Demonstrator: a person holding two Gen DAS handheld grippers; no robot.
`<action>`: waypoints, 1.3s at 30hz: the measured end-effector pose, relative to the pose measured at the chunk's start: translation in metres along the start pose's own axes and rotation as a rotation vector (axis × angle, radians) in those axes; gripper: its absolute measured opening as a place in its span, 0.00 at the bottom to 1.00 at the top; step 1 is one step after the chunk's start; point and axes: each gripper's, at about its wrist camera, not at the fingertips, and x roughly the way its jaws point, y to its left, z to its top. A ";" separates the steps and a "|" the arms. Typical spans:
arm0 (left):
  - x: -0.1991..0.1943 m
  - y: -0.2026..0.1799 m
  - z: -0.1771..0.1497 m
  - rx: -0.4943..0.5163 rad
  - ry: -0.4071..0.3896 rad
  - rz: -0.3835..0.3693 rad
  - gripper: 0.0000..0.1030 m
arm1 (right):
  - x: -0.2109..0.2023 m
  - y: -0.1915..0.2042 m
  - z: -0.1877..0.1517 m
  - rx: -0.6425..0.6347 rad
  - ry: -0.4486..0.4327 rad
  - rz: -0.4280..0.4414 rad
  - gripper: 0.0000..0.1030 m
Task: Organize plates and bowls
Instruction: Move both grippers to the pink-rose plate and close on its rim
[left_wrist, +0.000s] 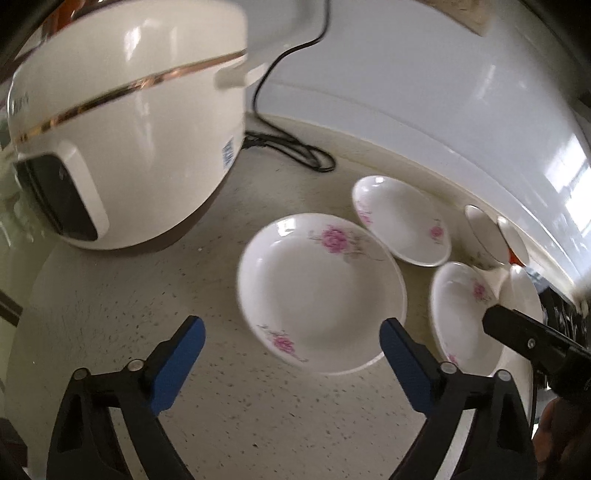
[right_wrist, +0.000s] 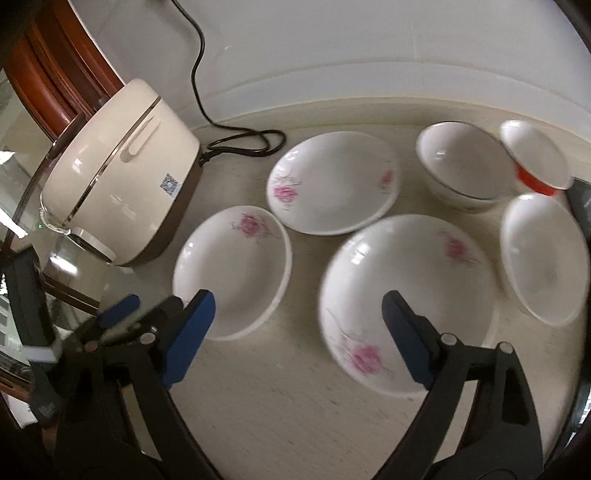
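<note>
Three white plates with pink flowers lie on the speckled counter. In the left wrist view the nearest plate (left_wrist: 321, 291) lies just ahead of my open, empty left gripper (left_wrist: 291, 332); a second plate (left_wrist: 400, 221) lies behind it and a third (left_wrist: 463, 314) to the right. In the right wrist view my open, empty right gripper (right_wrist: 299, 306) hovers between the left plate (right_wrist: 232, 269) and the big near plate (right_wrist: 406, 299); the far plate (right_wrist: 332, 181) lies behind. A plain white plate (right_wrist: 543, 258), a white bowl (right_wrist: 461, 166) and a red-banded bowl (right_wrist: 535, 162) stand at the right.
A cream rice cooker (left_wrist: 125, 140) stands at the left, also in the right wrist view (right_wrist: 122, 173), its black cord (left_wrist: 295, 147) looped on the counter by the white wall. The left gripper's blue finger (right_wrist: 118, 310) shows at lower left of the right wrist view.
</note>
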 end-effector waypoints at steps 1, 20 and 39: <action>0.003 0.004 0.001 -0.014 0.006 0.000 0.91 | 0.007 0.003 0.004 0.001 0.020 0.013 0.87; 0.040 0.041 0.009 -0.165 0.113 -0.037 0.64 | 0.093 0.025 0.036 -0.075 0.240 0.032 0.66; 0.055 0.044 0.012 -0.169 0.133 -0.062 0.45 | 0.118 0.029 0.036 -0.131 0.291 0.003 0.46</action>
